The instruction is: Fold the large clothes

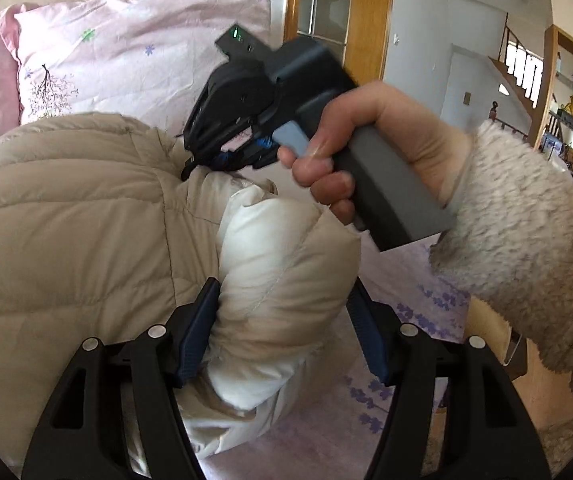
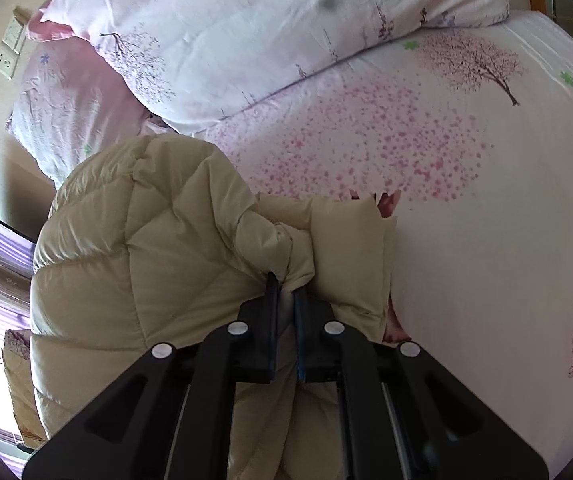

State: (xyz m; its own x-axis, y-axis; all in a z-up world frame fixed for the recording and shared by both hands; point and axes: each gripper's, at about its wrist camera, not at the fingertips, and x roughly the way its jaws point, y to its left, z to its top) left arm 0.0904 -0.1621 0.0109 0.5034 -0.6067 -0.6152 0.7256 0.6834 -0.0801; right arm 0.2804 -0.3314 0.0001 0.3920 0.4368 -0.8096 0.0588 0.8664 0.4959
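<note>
A beige quilted down jacket lies bunched on the bed. A thick rolled fold of the jacket sits between the fingers of my left gripper. The left pad touches the fold, and a gap shows beside the right pad; the jaws stand wide. My right gripper is shut on a thin pinch of the jacket near its edge. In the left wrist view a hand in a fleece sleeve holds the right gripper, tips down at the jacket.
A pink floral bedsheet spreads to the right of the jacket. Pillows lie at the head of the bed. A wooden door frame and a stair hall stand behind, and the bed's edge falls away at lower right in the left wrist view.
</note>
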